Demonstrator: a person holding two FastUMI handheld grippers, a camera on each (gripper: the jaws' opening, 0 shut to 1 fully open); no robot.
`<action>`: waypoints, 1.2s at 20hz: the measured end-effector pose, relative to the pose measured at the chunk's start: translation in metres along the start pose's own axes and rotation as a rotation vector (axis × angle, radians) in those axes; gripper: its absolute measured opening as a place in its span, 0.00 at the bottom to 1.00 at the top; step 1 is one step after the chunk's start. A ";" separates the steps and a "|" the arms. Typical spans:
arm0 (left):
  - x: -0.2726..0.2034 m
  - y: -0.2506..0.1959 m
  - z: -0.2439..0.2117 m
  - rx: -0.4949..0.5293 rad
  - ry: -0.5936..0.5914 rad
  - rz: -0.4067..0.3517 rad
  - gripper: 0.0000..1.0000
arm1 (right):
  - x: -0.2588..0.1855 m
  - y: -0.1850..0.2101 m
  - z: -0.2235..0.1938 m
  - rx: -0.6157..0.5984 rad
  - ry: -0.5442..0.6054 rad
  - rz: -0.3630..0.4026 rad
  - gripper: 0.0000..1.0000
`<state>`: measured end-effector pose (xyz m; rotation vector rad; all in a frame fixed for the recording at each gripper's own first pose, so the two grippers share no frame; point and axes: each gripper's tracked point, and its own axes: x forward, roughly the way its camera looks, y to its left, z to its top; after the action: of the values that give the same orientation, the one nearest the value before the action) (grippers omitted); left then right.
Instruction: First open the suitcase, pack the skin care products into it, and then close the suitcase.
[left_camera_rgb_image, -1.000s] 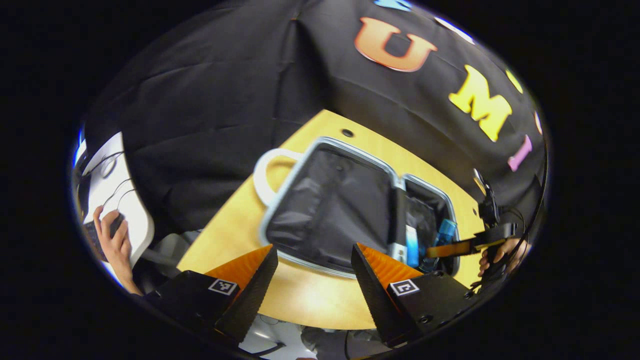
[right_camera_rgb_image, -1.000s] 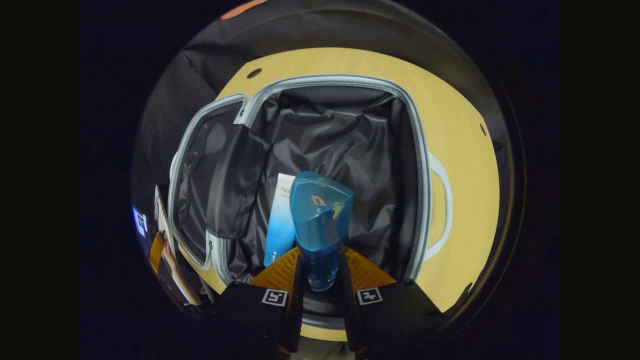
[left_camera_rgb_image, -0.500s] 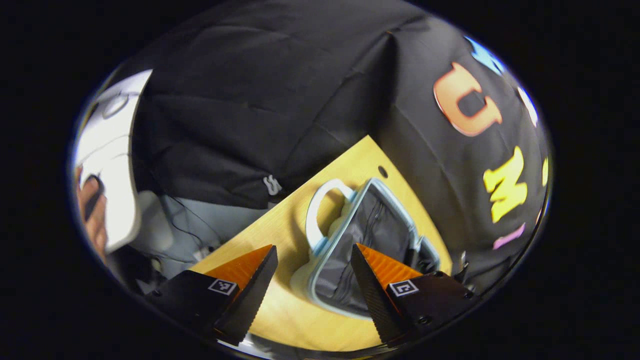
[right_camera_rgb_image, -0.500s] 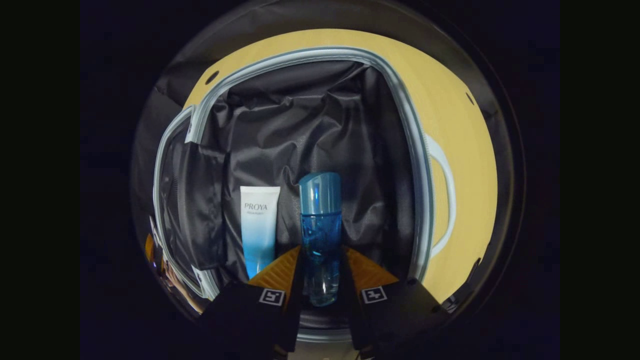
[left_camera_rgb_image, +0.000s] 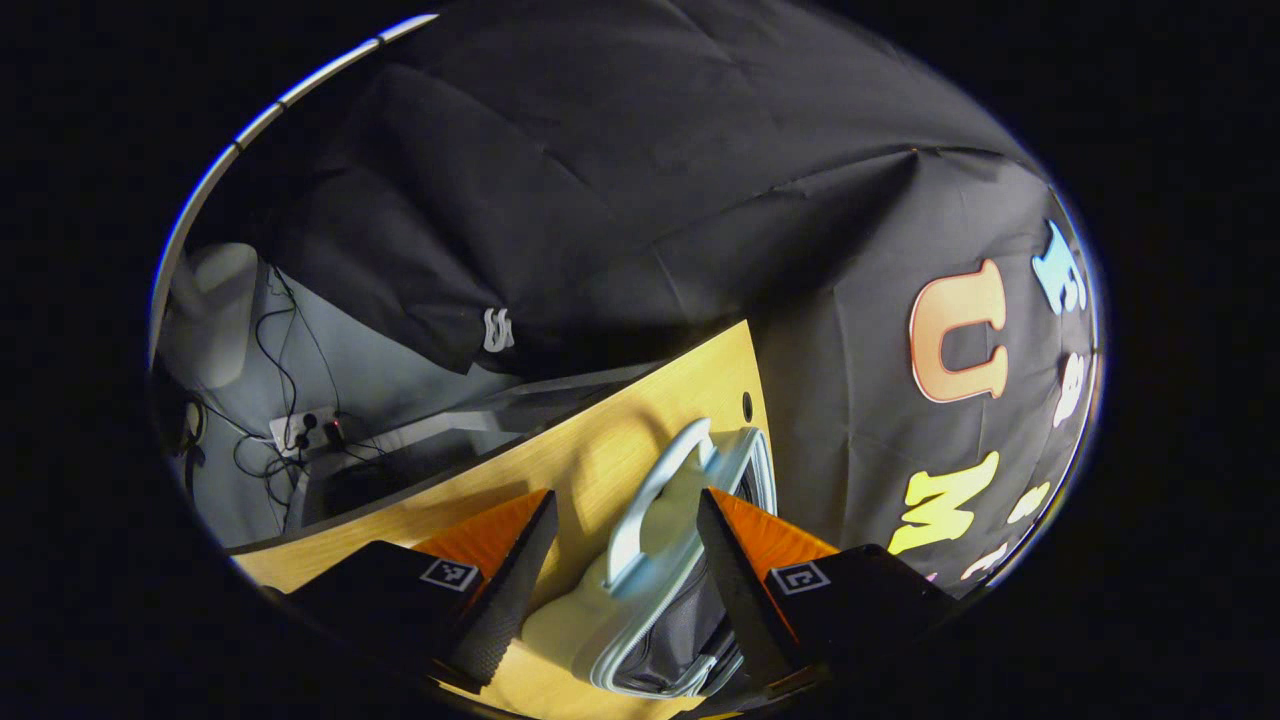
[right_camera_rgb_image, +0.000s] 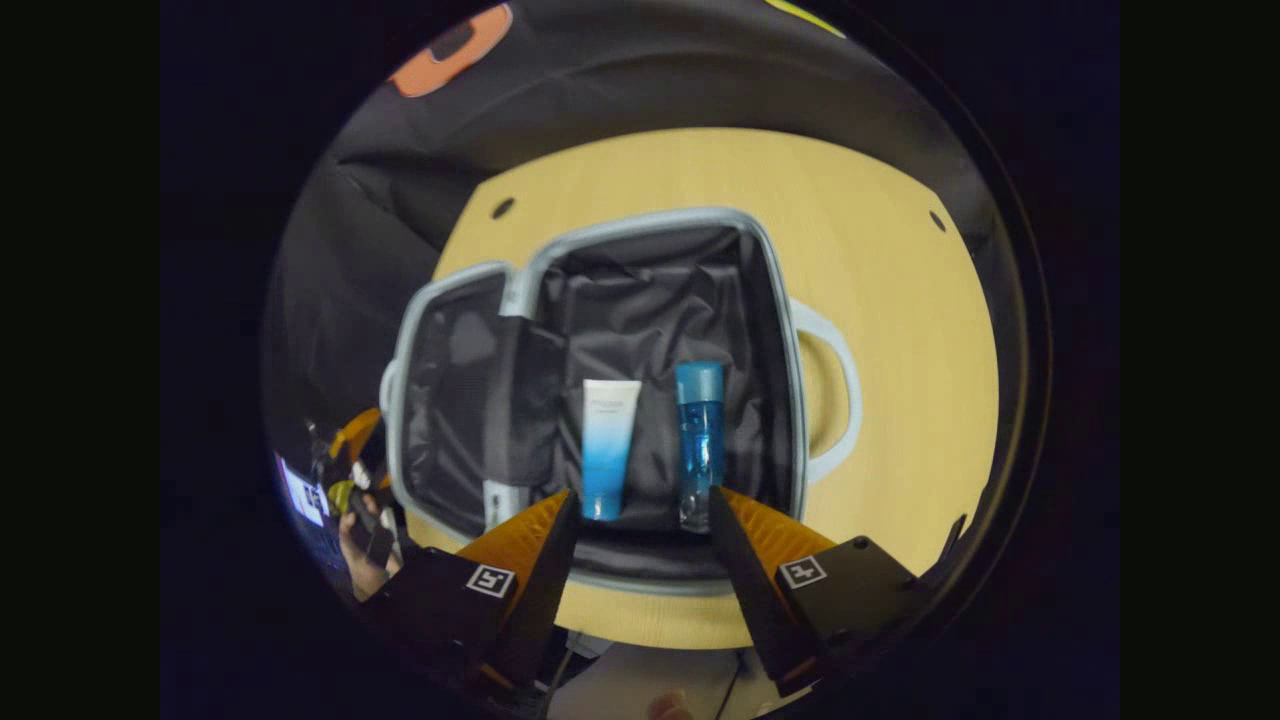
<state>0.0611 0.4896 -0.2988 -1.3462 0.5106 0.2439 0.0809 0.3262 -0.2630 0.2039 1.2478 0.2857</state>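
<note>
While suitcase (right_camera_rgb_image: 640, 400) lies open at frame centre on table (right_camera_rgb_image: 900, 300), tube (right_camera_rgb_image: 608, 448) and blue bottle (right_camera_rgb_image: 699, 440) packed inside; right gripper (right_camera_rgb_image: 640, 515) spread, empty; left gripper (left_camera_rgb_image: 625, 535) spread, astride handle (left_camera_rgb_image: 650, 500). Closing remains.

Pale-blue suitcase (right_camera_rgb_image: 815, 390) open flat on table; white-blue tube (right_camera_rgb_image: 607, 447) and blue bottle (right_camera_rgb_image: 699, 440) lying inside, side by side.

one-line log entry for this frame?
suitcase: open | tube, bottle: inside, side by side | right gripper: open | left gripper: open
</note>
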 end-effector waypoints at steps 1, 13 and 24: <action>0.002 -0.001 -0.002 -0.004 0.009 -0.016 0.90 | -0.023 0.003 0.005 -0.028 -0.065 0.012 0.74; 0.024 -0.007 -0.017 0.023 0.022 -0.032 0.17 | -0.274 -0.056 0.070 -0.231 -0.882 -0.197 0.80; -0.040 -0.134 -0.017 0.359 -0.210 -0.149 0.03 | -0.385 -0.152 0.036 -0.164 -1.120 -0.345 0.81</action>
<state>0.0838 0.4483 -0.1656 -0.9899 0.2601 0.1590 0.0189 0.0585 0.0489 -0.0139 0.1333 -0.0484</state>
